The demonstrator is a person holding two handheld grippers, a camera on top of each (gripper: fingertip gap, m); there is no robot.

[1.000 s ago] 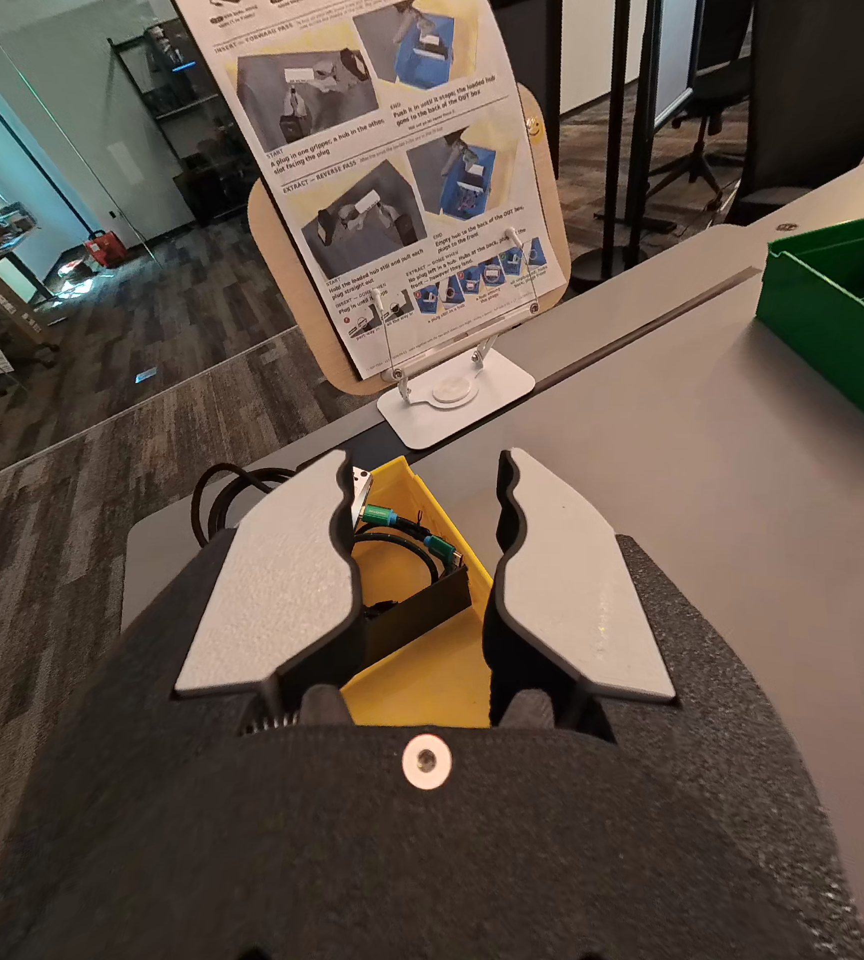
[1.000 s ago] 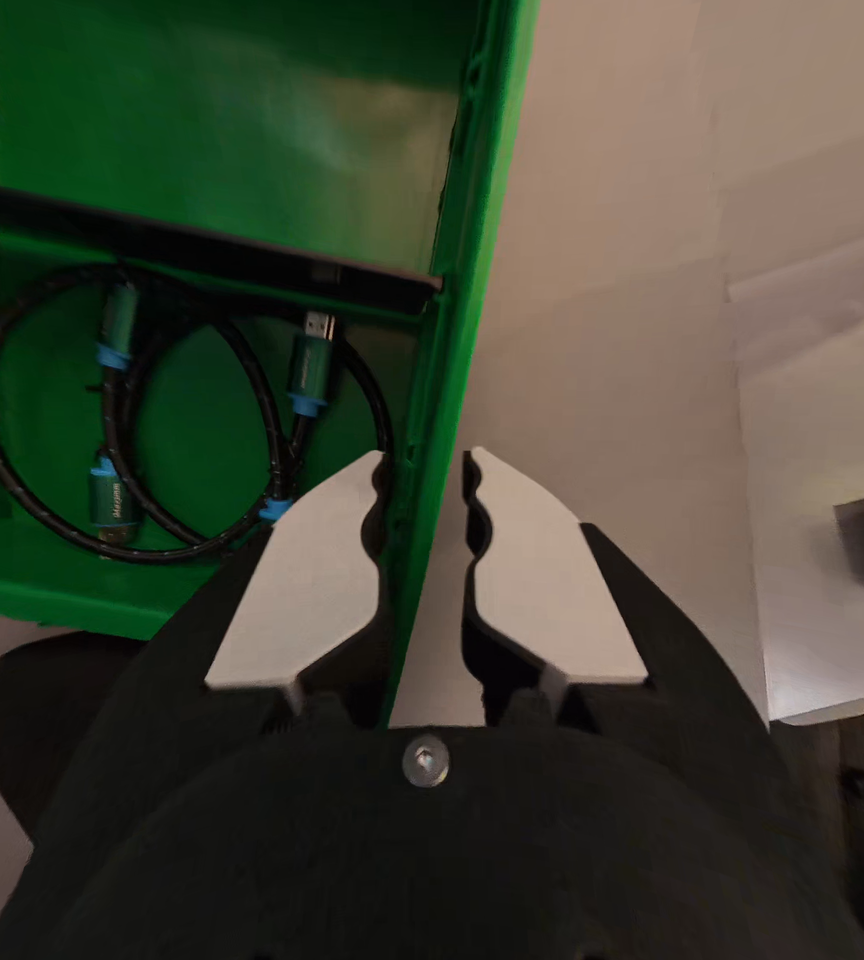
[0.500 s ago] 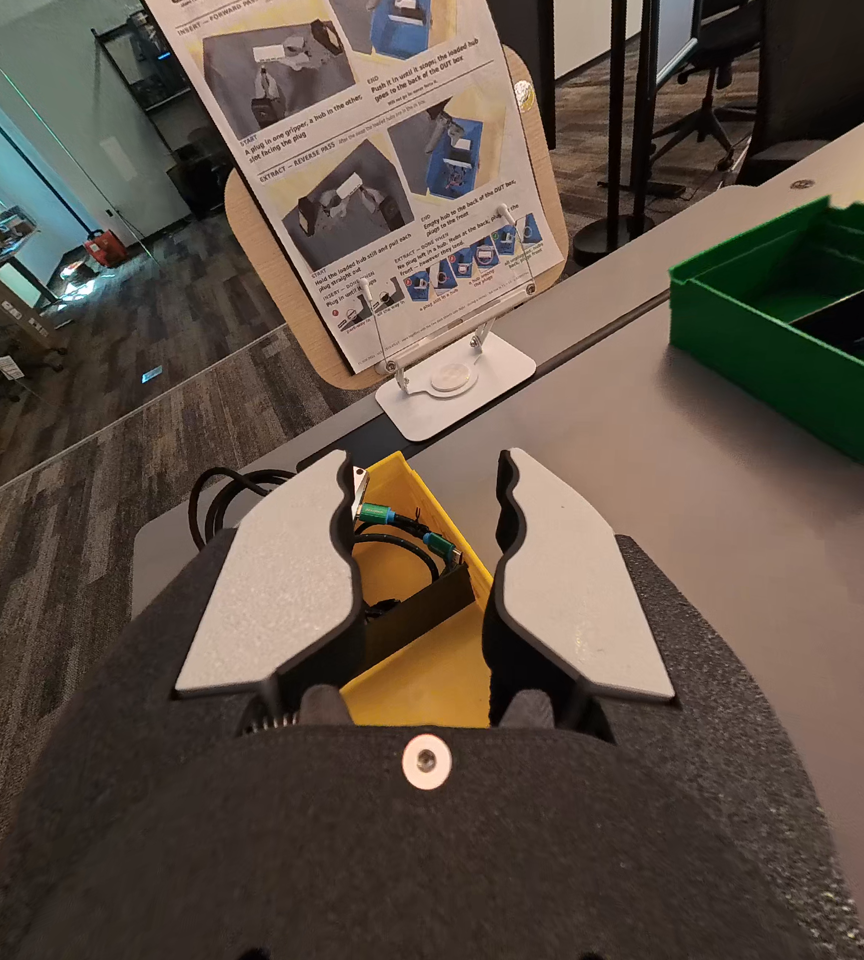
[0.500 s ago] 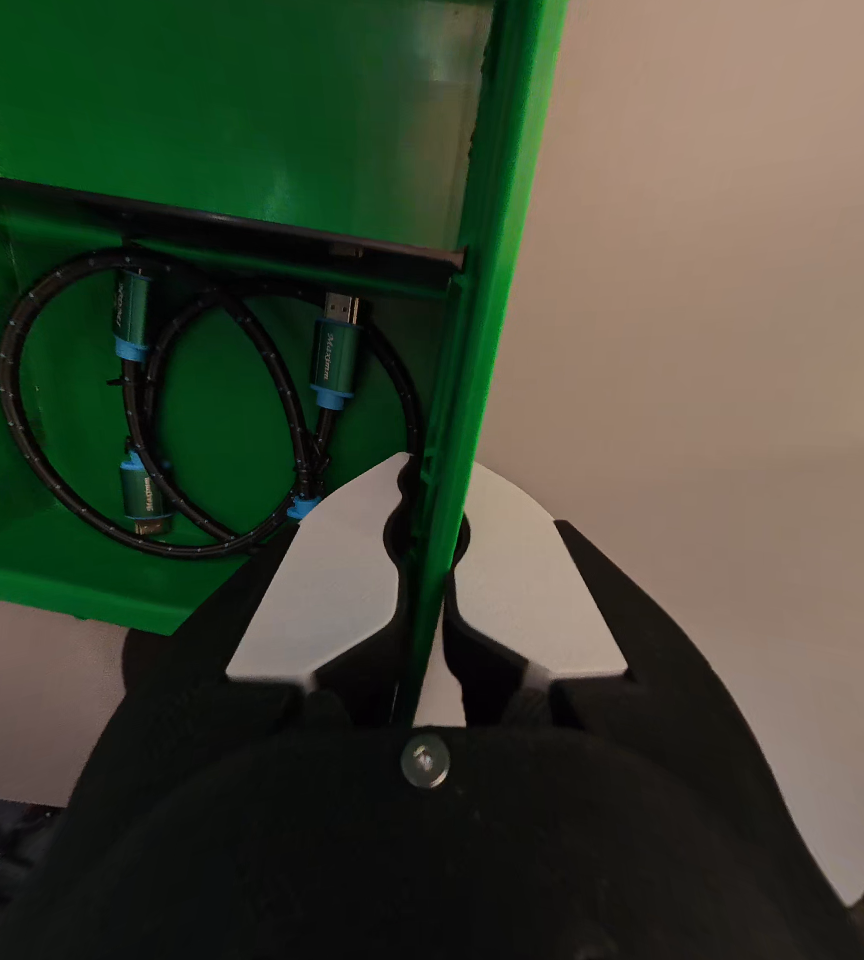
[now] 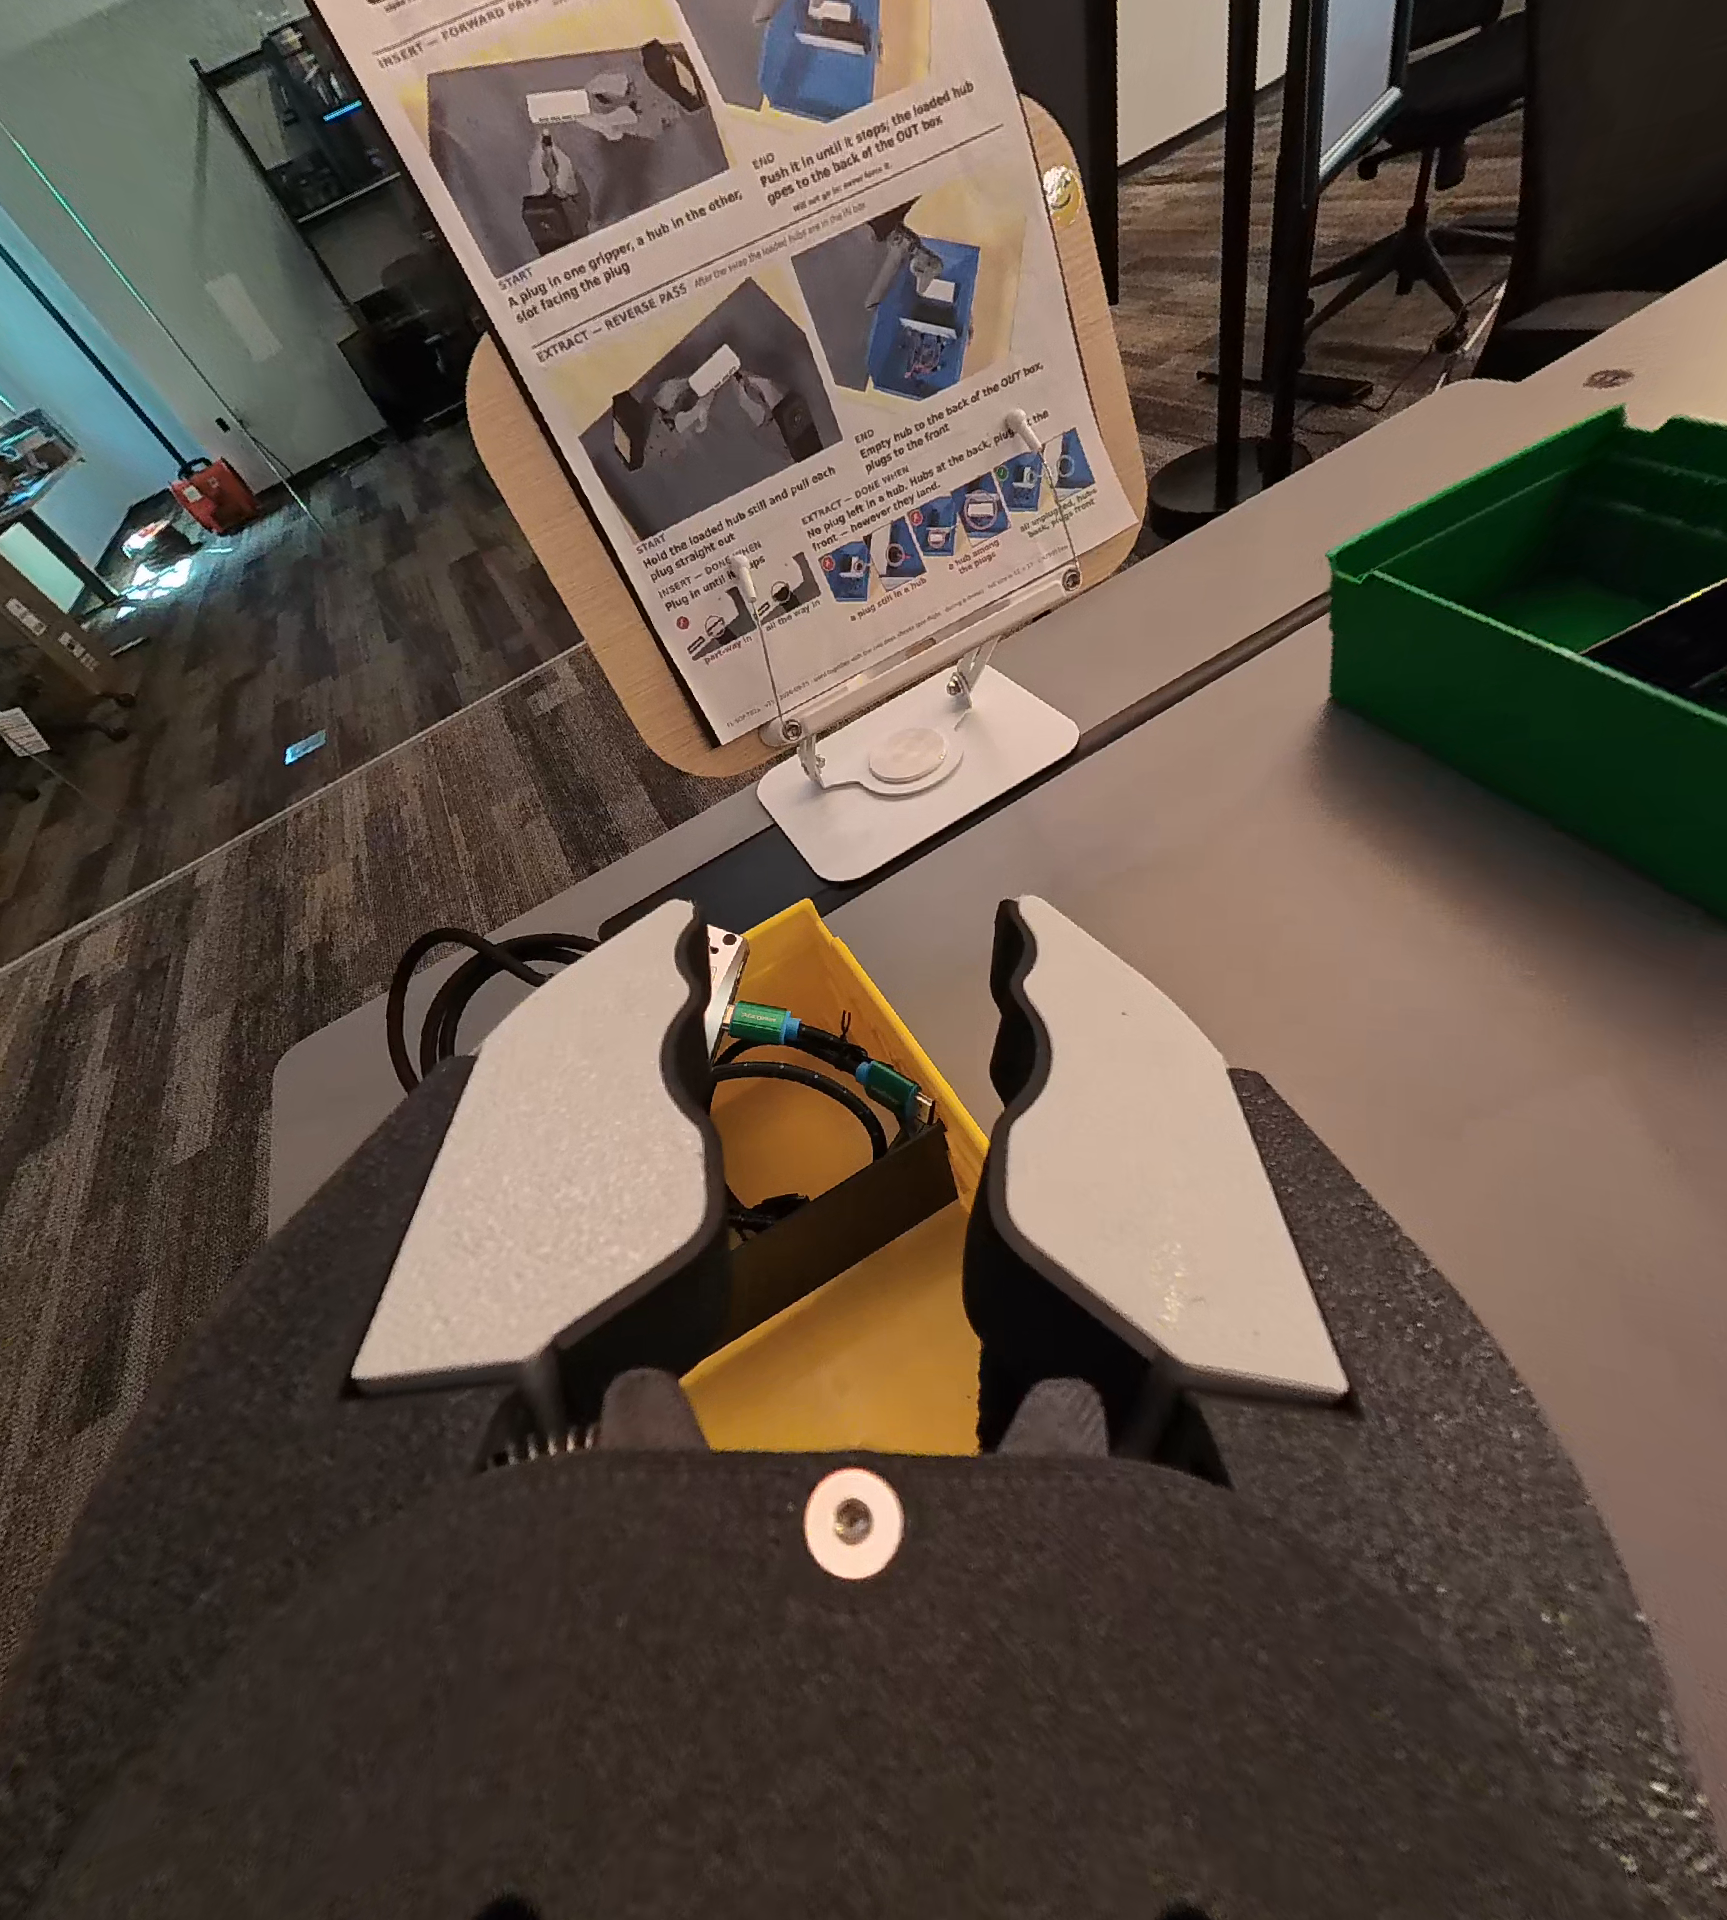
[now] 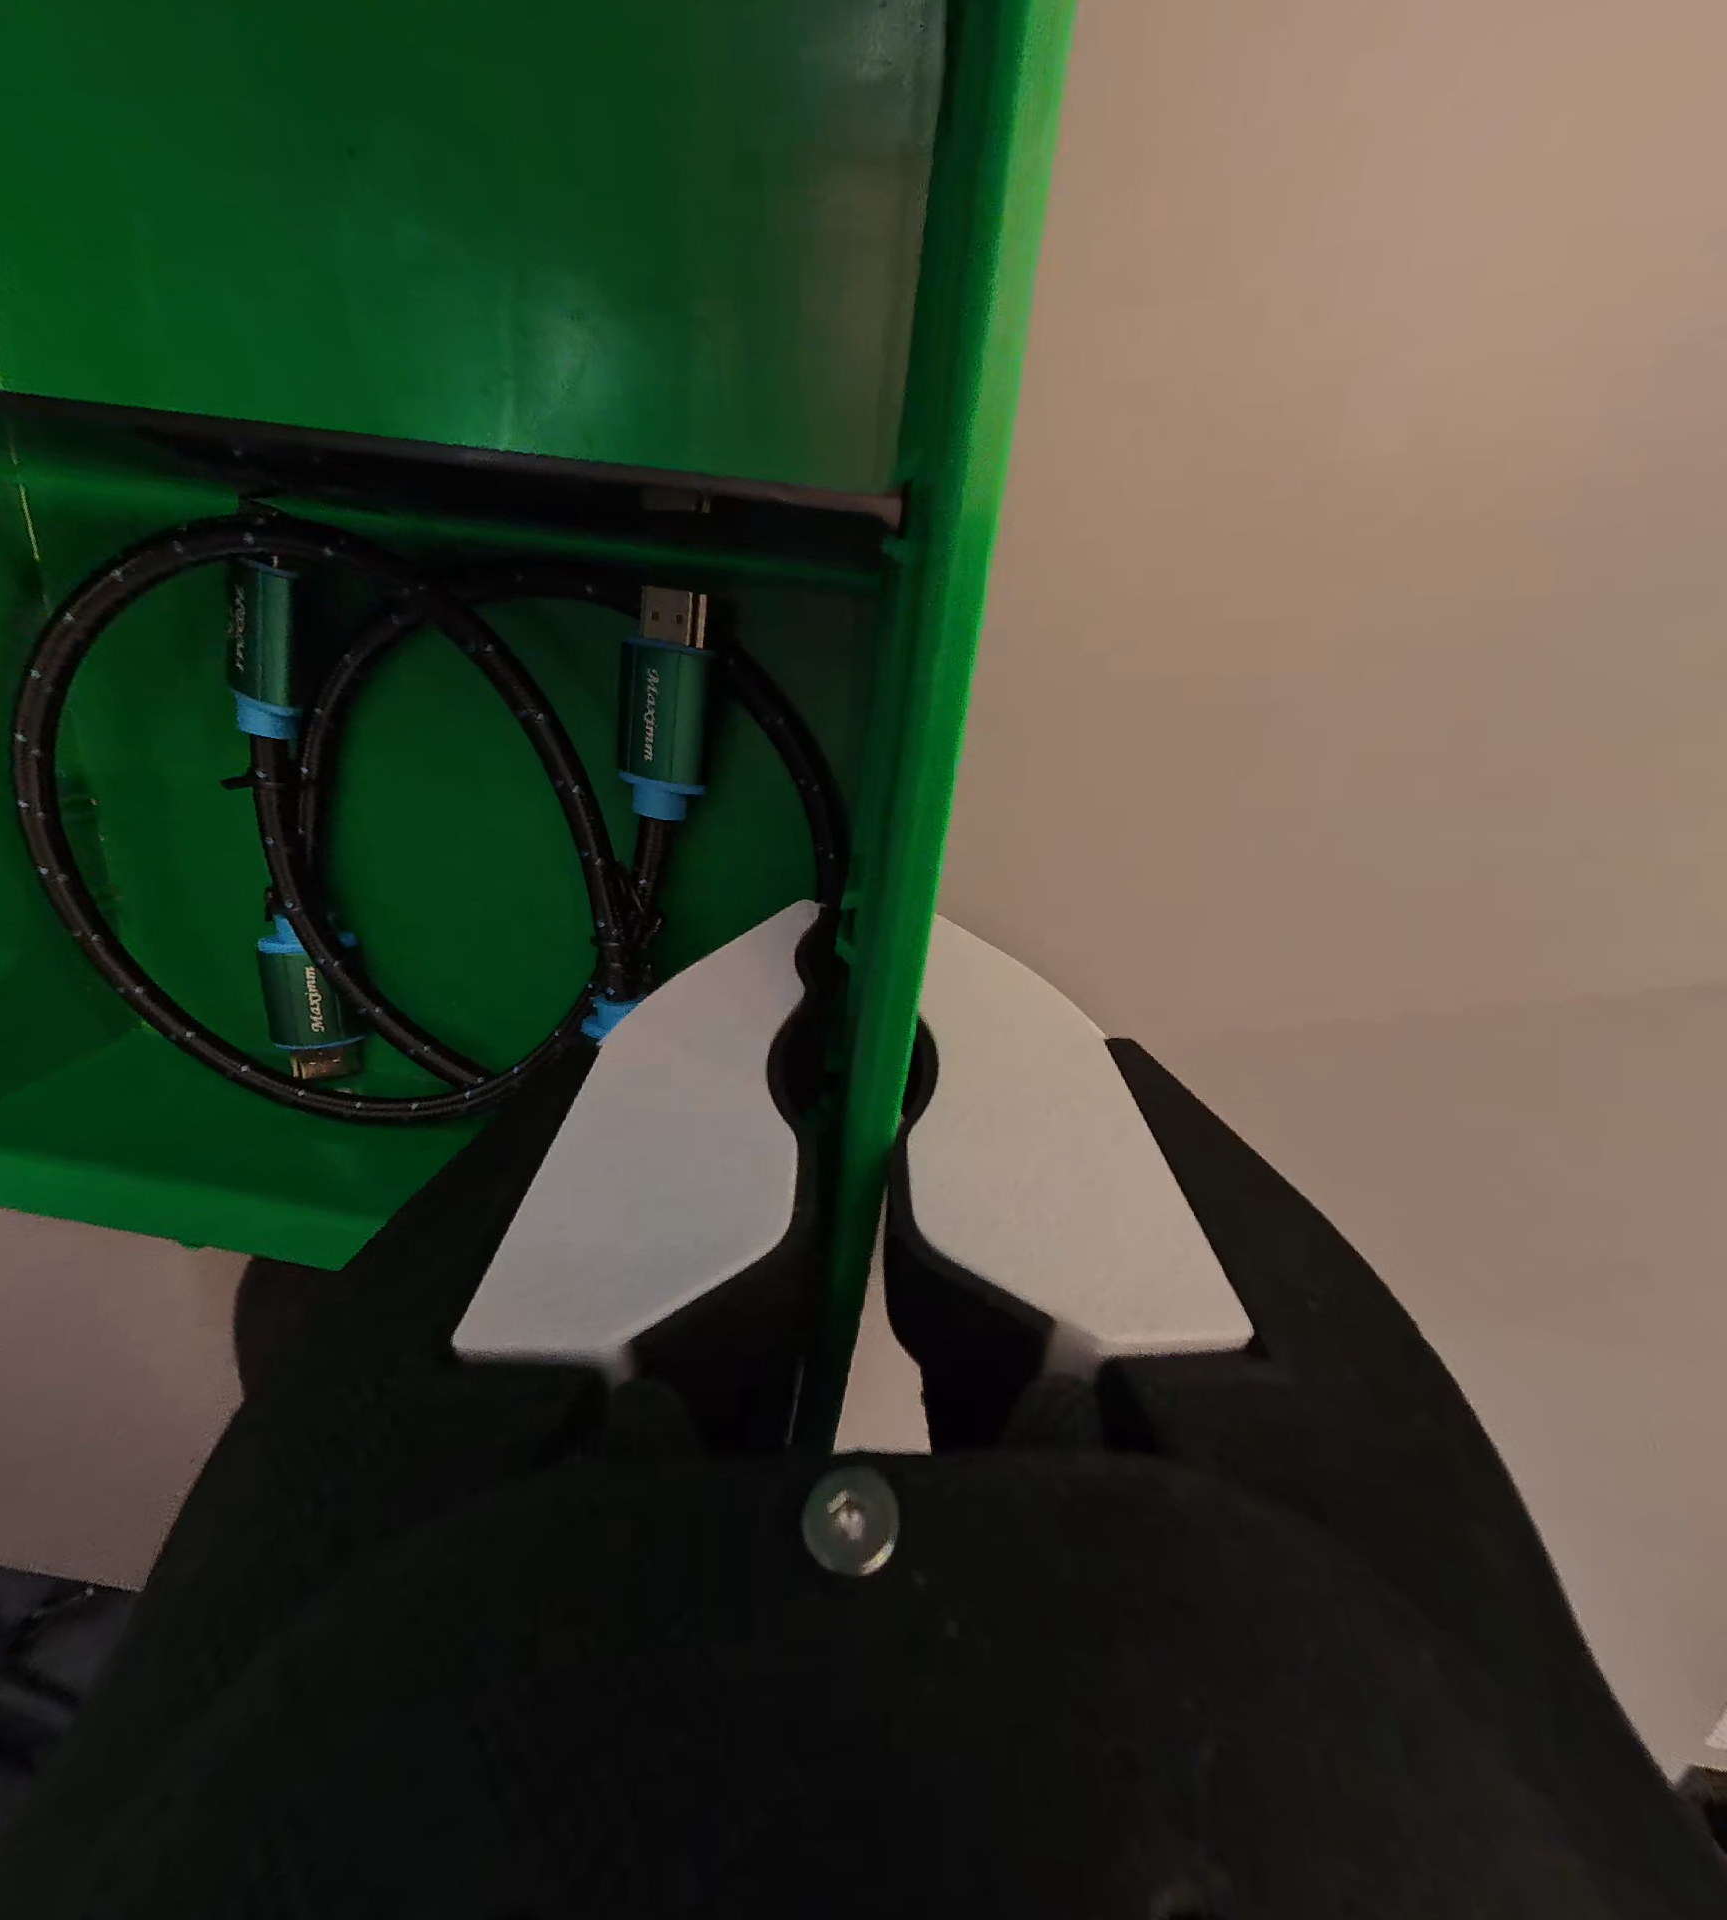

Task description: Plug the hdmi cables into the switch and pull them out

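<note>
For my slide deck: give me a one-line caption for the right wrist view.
Right gripper shut on the green bin side wall, coiled HDMI cables lying inside.

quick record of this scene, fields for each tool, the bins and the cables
left tool: open, over the yellow bin, gripping nothing
right tool: shut on the side wall of the green bin
yellow bin: holds a cable with green plugs, and a black divider
green bin: black divider; near compartment holds coiled black cables with loose blue-collared plugs
table: grey, both bins on it, plus a stand with a printed sheet
</note>
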